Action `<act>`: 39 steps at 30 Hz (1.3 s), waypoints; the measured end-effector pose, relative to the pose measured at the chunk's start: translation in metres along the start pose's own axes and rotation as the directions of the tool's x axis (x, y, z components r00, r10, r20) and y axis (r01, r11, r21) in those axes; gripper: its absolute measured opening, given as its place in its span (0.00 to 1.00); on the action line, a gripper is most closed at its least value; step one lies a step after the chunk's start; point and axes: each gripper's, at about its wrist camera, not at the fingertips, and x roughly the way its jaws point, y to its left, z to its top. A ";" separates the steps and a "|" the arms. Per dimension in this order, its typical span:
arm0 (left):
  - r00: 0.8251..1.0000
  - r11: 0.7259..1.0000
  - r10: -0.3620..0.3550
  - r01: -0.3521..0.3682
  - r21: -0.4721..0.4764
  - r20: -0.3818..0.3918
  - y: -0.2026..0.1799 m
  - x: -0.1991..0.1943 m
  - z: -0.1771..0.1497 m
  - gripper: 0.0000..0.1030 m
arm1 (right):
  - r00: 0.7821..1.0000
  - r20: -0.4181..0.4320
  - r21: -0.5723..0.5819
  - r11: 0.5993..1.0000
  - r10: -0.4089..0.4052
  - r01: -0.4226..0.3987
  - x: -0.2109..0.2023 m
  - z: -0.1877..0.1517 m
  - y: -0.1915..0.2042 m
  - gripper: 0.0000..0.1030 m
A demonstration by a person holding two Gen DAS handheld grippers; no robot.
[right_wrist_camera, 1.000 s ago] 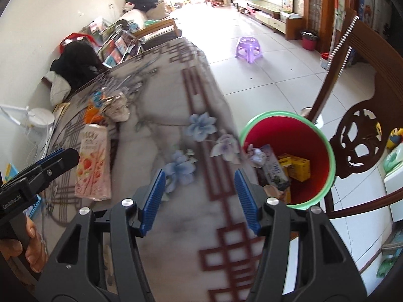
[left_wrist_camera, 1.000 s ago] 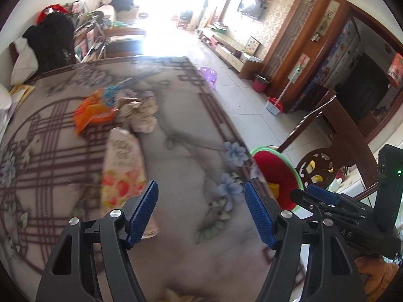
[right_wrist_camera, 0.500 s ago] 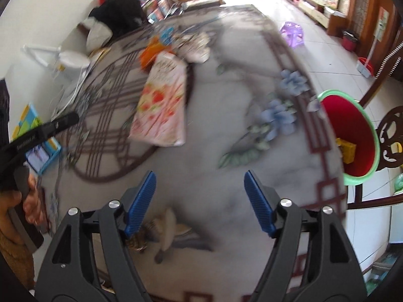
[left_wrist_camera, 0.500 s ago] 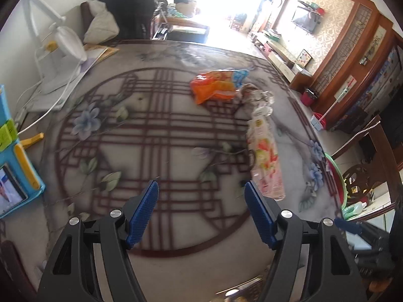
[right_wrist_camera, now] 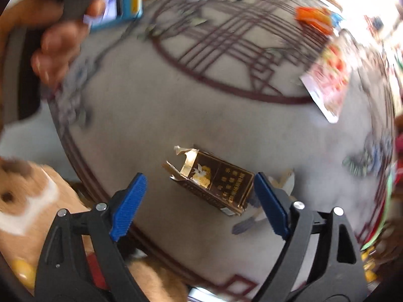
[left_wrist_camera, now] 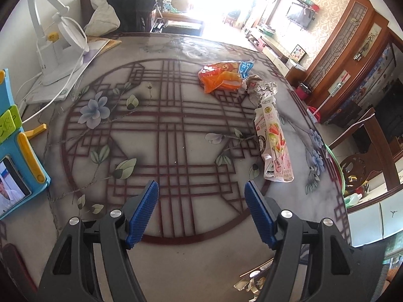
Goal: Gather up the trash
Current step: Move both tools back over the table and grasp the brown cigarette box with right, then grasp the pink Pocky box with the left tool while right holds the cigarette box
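Right hand-held gripper (right_wrist_camera: 197,201) is opening wide with the brown cigarette box (right_wrist_camera: 214,183) sitting between its jaws on the bench (right_wrist_camera: 176,115), not pinched yet. Left hand-held gripper (left_wrist_camera: 201,211) hangs half open and empty; the strawberry carton (left_wrist_camera: 274,141) lies ahead to its right. The box sits skewed, so I reckon closing could twist it loose.

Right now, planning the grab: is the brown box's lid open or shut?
Open: the brown box lies flat on the table, its torn gold flap lifted.
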 end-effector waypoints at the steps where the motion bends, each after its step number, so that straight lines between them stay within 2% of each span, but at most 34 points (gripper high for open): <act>1: 1.000 1.000 -0.001 0.001 -0.002 -0.002 0.001 0.000 0.000 0.66 | 1.000 -0.020 -0.022 0.999 -0.023 0.023 0.005 0.002 0.002 0.83; 3: 1.000 1.000 -0.003 0.003 -0.006 -0.001 0.005 -0.001 -0.001 0.66 | 0.996 -0.068 -0.033 0.998 -0.061 0.059 0.016 0.002 -0.001 0.81; 5: 1.000 1.000 -0.004 0.004 -0.011 0.004 0.008 -0.002 -0.001 0.66 | 0.993 -0.099 -0.012 0.998 -0.057 0.056 0.023 0.003 -0.005 0.76; 7: 1.000 1.000 -0.003 0.003 -0.019 0.006 0.010 -0.001 0.001 0.66 | 0.994 -0.097 0.007 0.999 -0.046 0.047 0.022 0.004 -0.007 0.74; 8: 1.000 1.000 -0.005 0.005 -0.023 0.005 0.011 0.001 0.003 0.66 | 0.995 -0.092 0.017 0.999 -0.037 0.038 0.021 0.004 -0.008 0.70; 9: 1.000 1.000 -0.007 0.007 -0.026 0.003 0.010 0.003 0.004 0.66 | 0.996 -0.083 0.031 0.999 -0.018 0.021 0.018 0.005 -0.010 0.52; 11: 1.000 1.000 -0.016 0.016 -0.026 0.001 0.007 0.007 0.009 0.66 | 0.996 -0.085 0.077 0.997 0.002 0.005 0.018 0.007 -0.017 0.27; 12: 1.000 1.000 -0.023 0.023 -0.022 0.000 0.003 0.009 0.012 0.66 | 0.996 -0.089 0.093 0.996 -0.002 0.010 0.019 0.007 -0.020 0.20; 13: 1.000 0.999 -0.030 0.030 -0.015 -0.001 -0.001 0.012 0.015 0.66 | 0.996 -0.085 0.113 0.994 0.000 0.009 0.019 0.008 -0.024 0.18; 14: 0.999 0.999 -0.037 0.037 -0.005 -0.001 -0.007 0.016 0.019 0.66 | 0.997 -0.077 0.131 0.991 0.012 -0.002 0.018 0.008 -0.028 0.09; 19: 0.996 0.995 -0.084 0.085 0.055 -0.030 -0.045 0.046 0.042 0.66 | 0.997 0.042 0.285 0.955 0.068 -0.077 -0.005 0.007 -0.059 0.08; 23: 0.987 0.987 -0.133 0.141 0.081 -0.090 -0.082 0.083 0.060 0.66 | 0.991 0.129 0.394 0.916 0.033 -0.082 -0.025 0.001 -0.087 0.08; 26: 0.980 0.982 -0.147 0.161 0.097 -0.137 -0.107 0.113 0.070 0.66 | 0.989 0.145 0.453 0.888 0.008 -0.074 -0.034 -0.010 -0.105 0.08; 29: 0.971 0.981 -0.141 0.163 0.105 -0.194 -0.127 0.143 0.073 0.63 | 0.989 0.148 0.535 0.842 -0.003 -0.078 -0.034 -0.026 -0.127 0.08; 30: 0.968 0.981 -0.144 0.167 0.102 -0.208 -0.130 0.149 0.073 0.60 | 0.989 0.150 0.565 0.821 -0.007 -0.080 -0.035 -0.032 -0.135 0.08; 32: 0.962 0.982 -0.145 0.169 0.088 -0.233 -0.135 0.159 0.070 0.37 | 0.989 0.149 0.603 0.794 -0.016 -0.079 -0.034 -0.038 -0.144 0.08; 33: 0.961 0.983 -0.144 0.167 0.081 -0.237 -0.135 0.161 0.068 0.30 | 0.989 0.148 0.612 0.788 -0.021 -0.075 -0.034 -0.042 -0.146 0.08; 39: 0.969 0.985 -0.150 0.163 0.055 -0.196 -0.126 0.146 0.056 0.29 | 0.990 0.143 0.625 0.777 -0.015 -0.079 -0.038 -0.057 -0.160 0.08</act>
